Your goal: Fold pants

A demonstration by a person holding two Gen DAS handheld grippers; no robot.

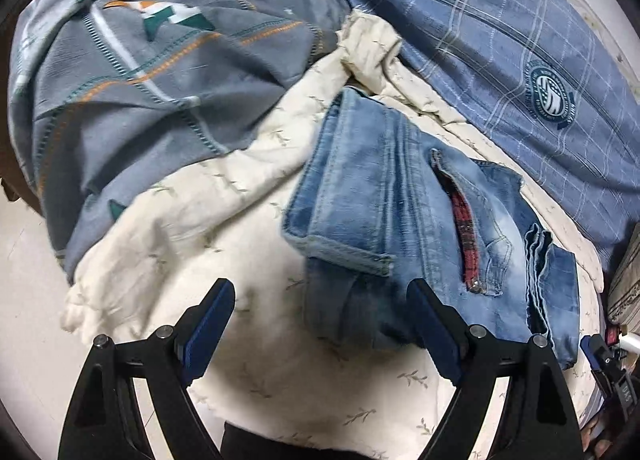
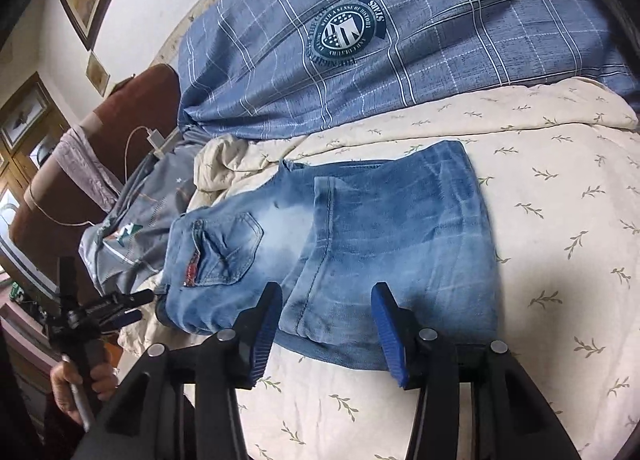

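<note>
**Folded jeans lie dead ahead of the right hand-held gripper**

The jeans (image 2: pixel 340 236) sit folded into a compact bundle on the cream leaf-print sheet (image 2: pixel 560 220) of the bed, with the blue checked duvet (image 2: pixel 400 40) bunched beyond them. From the right wrist view the bundle's long axis runs left to right, pocket end left, fold end right. The right hand-held gripper (image 2: pixel 326 324) hangs just above the near edge, its jaws partly apart and gripping nothing, though denim shows in the gap between them. It points steeply down, so it is the nearer of the two.

The left hand-held gripper (image 1: pixel 320 324) stands wide open and empty, also angled down. Its jeans (image 1: pixel 420 220) lie ahead and to the right, the right finger (image 1: pixel 436 332) over the bundle's near corner, the left finger (image 1: pixel 208 324) over bare sheet. A grey patterned quilt (image 1: pixel 140 100) heaps up on the left. In the right wrist view, a hand (image 2: pixel 80 384) grips the left tool's handle. The fold looks nearly complete; a final tidy seems likely.
</note>
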